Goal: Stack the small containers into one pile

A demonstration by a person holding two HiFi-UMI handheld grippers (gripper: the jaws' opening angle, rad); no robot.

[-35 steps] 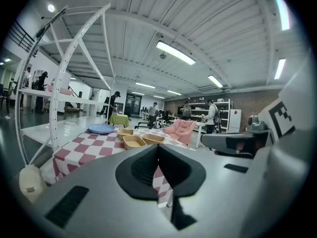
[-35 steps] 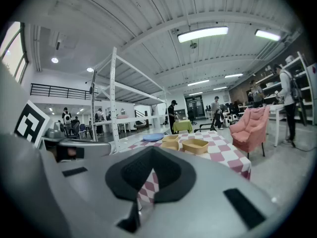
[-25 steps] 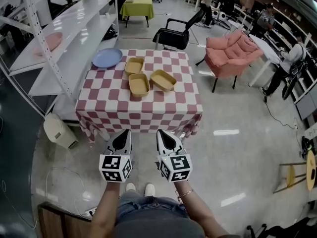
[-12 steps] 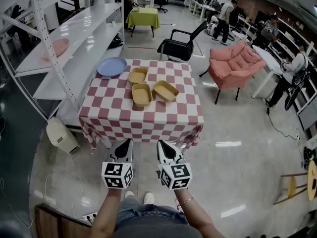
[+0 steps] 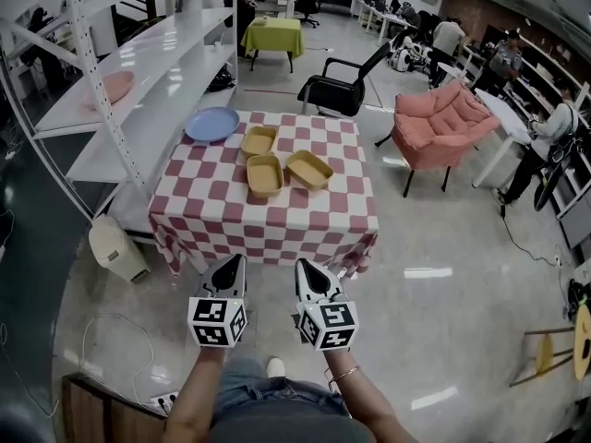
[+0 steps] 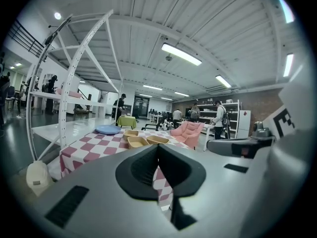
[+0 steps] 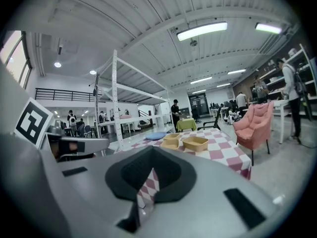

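Observation:
Three tan small containers stand apart on the checkered table [image 5: 268,229]: one at the back [image 5: 259,139], one in front of it [image 5: 265,174], one to the right [image 5: 308,169]. Both gripper views show them far ahead, as the middle container [image 6: 137,142] and the right container [image 7: 194,143]. My left gripper [image 5: 228,268] and right gripper [image 5: 307,270] hang side by side over the floor, short of the table's near edge. Both point at the table, shut and empty. The left gripper [image 6: 158,145] and right gripper [image 7: 151,150] show their jaws pressed together.
A blue plate [image 5: 211,124] lies at the table's back left corner. White shelving [image 5: 111,109] runs along the left, with a beige bin [image 5: 114,247] at its foot. A black chair [image 5: 340,89] and a pink armchair [image 5: 441,123] stand beyond the table. People stand at the back.
The head view has tipped up a little, so the table and grippers sit lower in the picture. Both grippers stay shut and side by side. The containers have not moved.

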